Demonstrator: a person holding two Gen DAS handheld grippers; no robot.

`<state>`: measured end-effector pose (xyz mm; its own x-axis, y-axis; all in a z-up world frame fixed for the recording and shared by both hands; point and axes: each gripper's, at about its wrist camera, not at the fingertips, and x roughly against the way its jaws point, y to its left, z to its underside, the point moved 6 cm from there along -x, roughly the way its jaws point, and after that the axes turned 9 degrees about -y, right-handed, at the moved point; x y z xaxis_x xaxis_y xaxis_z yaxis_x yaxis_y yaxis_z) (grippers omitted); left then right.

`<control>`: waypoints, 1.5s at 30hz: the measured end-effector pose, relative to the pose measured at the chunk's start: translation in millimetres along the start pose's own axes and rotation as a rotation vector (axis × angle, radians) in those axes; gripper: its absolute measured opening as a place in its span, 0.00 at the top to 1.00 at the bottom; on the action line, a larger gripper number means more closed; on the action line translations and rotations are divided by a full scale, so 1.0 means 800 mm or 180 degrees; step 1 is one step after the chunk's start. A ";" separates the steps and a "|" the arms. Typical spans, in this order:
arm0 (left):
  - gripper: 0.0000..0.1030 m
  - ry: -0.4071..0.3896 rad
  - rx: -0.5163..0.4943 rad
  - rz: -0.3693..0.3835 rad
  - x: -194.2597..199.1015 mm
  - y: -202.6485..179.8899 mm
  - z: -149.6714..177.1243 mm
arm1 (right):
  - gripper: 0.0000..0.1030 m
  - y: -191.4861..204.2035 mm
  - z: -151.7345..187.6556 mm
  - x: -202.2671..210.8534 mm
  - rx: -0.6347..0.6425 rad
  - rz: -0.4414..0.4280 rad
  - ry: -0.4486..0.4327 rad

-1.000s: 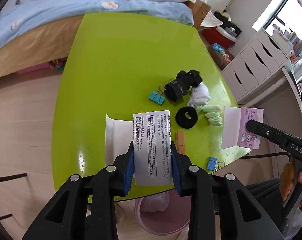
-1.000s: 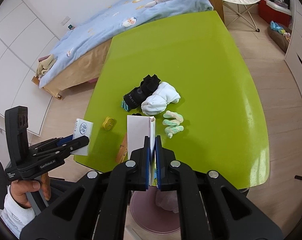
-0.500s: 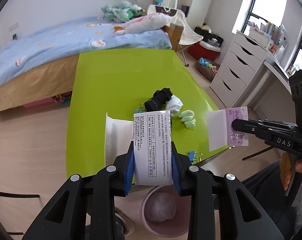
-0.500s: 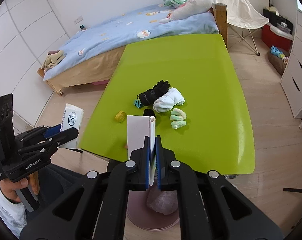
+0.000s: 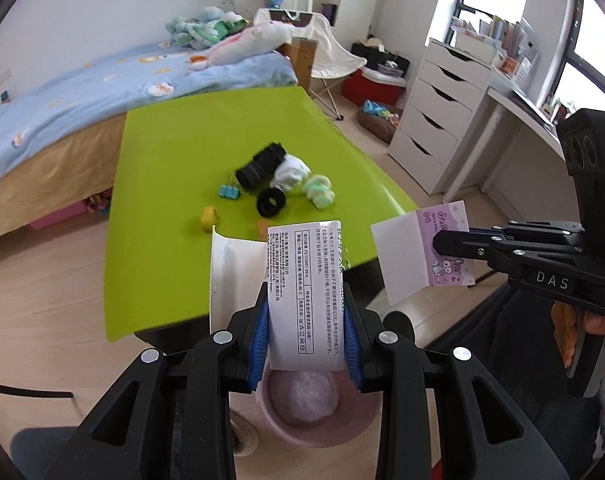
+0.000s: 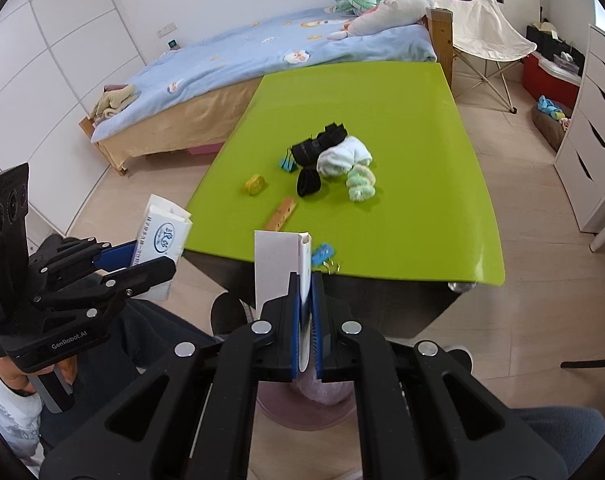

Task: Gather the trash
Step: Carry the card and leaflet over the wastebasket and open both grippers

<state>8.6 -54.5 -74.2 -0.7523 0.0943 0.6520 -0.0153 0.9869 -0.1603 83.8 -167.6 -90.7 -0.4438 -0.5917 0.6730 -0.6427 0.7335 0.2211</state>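
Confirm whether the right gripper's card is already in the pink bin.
No. The right gripper is shut on the card, above the pink bin.

A lime-green table (image 6: 402,92) stood beside a bed (image 6: 238,60) with a blue cover and plush toys (image 6: 386,4). On the table lay rolled black socks (image 6: 318,144), white socks (image 6: 342,160), a pale green roll (image 6: 360,184) and blue binder clips (image 5: 228,192). White drawers (image 5: 442,116) stood near the window.
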 end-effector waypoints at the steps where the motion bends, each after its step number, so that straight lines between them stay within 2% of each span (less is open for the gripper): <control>1: 0.69 0.0032 -0.0013 0.0026 -0.002 -0.004 0.005 | 0.95 0.001 0.003 0.001 0.0007 0.0005 0.0013; 13: 0.67 0.0246 -0.0140 0.0259 -0.014 -0.035 0.037 | 0.95 -0.002 0.033 0.018 0.0021 0.0052 0.0086; 15: 0.55 0.0258 -0.0133 0.0285 -0.015 -0.036 0.039 | 0.95 -0.002 0.033 0.019 0.0013 0.0050 0.0086; 17: 0.36 0.0262 -0.0113 0.0273 -0.017 -0.036 0.040 | 0.95 -0.003 0.033 0.019 0.0010 0.0052 0.0089; 20: 0.16 0.0237 -0.0066 0.0259 -0.016 -0.033 0.041 | 0.95 -0.004 0.033 0.019 0.0007 0.0047 0.0091; 26: 0.09 0.0163 -0.0043 0.0154 -0.011 -0.023 0.035 | 0.95 -0.002 0.037 0.016 0.0008 0.0009 0.0125; 41: 0.08 -0.0039 0.0139 -0.0051 0.023 0.019 0.010 | 0.95 0.025 0.041 0.003 0.0133 -0.0183 0.0245; 45: 0.08 -0.0062 0.0166 -0.0082 0.029 0.027 0.008 | 0.89 0.035 0.043 -0.002 0.0179 -0.0272 0.0296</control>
<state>-13.8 -31.7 -67.3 -0.7640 0.0660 0.6419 -0.0686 0.9808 -0.1825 45.1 -157.3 -110.1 -0.3277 -0.6157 0.7166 -0.7107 0.6604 0.2423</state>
